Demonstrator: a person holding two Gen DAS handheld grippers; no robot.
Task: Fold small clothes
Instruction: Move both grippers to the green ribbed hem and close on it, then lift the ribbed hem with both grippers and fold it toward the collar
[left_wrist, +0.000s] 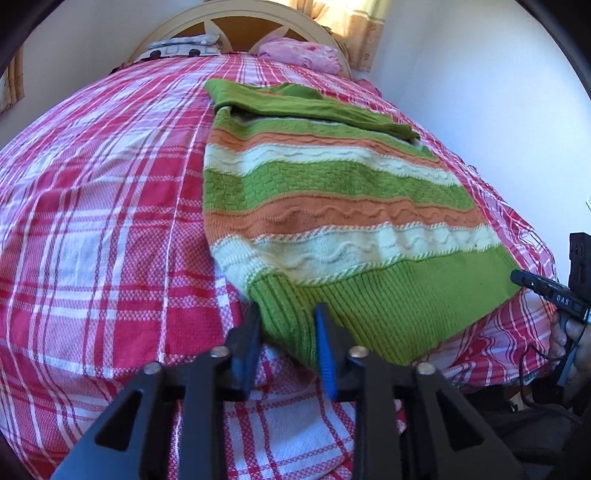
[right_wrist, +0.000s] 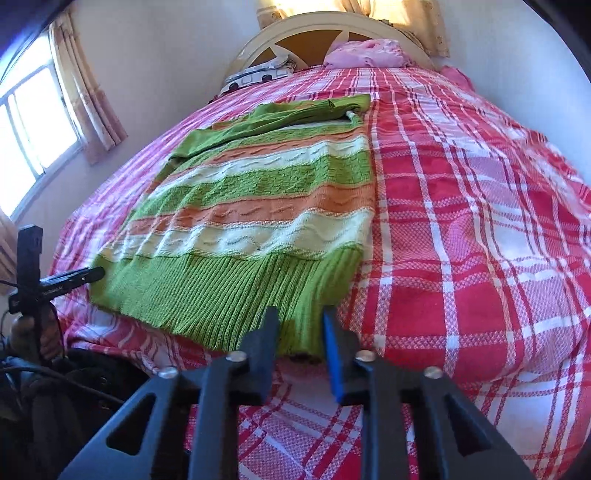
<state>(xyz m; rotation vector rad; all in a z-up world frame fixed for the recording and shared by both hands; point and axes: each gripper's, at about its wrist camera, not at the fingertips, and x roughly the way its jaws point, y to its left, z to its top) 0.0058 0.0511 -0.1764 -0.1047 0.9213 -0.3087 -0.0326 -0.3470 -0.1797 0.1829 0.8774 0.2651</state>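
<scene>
both pairs of fingers (left_wrist: 286, 314) (right_wrist: 301, 314) pinch the sweater (left_wrist: 332, 192) hem's near corners.

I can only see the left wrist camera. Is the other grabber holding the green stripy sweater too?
Observer: Yes. In the right wrist view, the right gripper is pinching the other green bottom corner of the sweater.
Operator: Is there more bed on that side?
Observer: Lots. The red checked blanket spreads wide past that edge of the sweater.
Operator: Is there a window anywhere?
Observer: Yes, a bright window with a curtain beside it, on the wall at the left of that view.
</scene>
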